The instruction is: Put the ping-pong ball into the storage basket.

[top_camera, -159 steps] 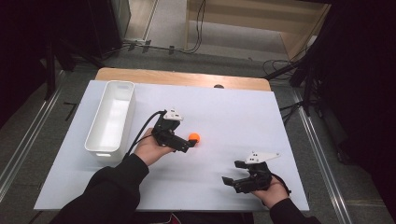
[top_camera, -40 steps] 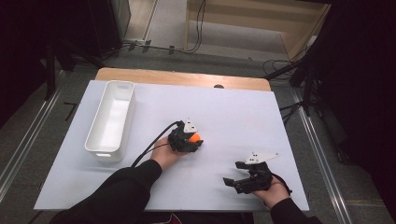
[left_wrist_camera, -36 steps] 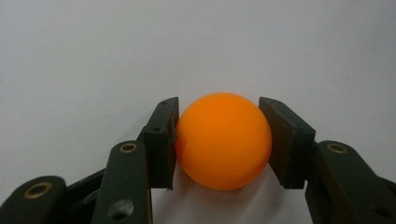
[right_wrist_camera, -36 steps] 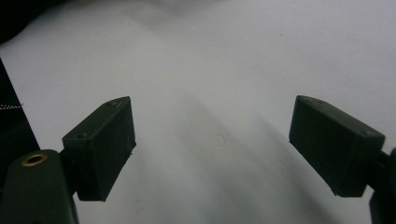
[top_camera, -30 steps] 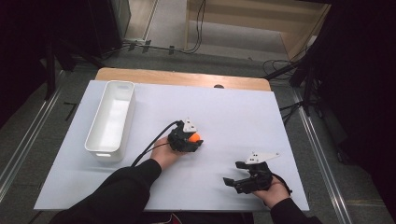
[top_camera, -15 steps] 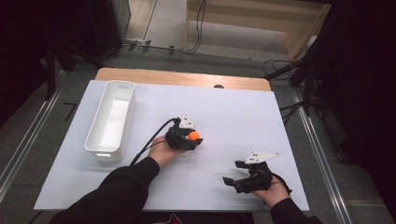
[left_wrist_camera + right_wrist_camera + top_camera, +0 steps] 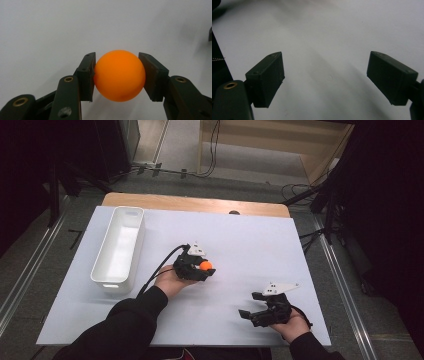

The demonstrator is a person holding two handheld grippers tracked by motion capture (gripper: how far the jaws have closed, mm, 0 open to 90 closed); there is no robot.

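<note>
An orange ball (image 7: 205, 265) sits between the jaws of my left gripper (image 7: 203, 269) near the middle of the white table (image 7: 250, 240). In the left gripper view both black pads (image 7: 86, 75) press the sides of the orange ball (image 7: 119, 75), so this gripper is shut on it. Whether the ball rests on the table or hangs just above it, I cannot tell. My right gripper (image 7: 248, 305) lies near the front right of the table, held by a hand. Its jaws stand wide apart over bare table in the right gripper view (image 7: 324, 72).
A long white tray (image 7: 141, 227) stands at the left of the table, holding nothing that I can see. A wooden strip (image 7: 195, 202) runs along the table's far edge. Cables and dark floor lie beyond it.
Since 5.3 s ago my left gripper has slid right up to the orange ball and shut on it. Over the last second it shifted slightly left. The right gripper has stayed still.
</note>
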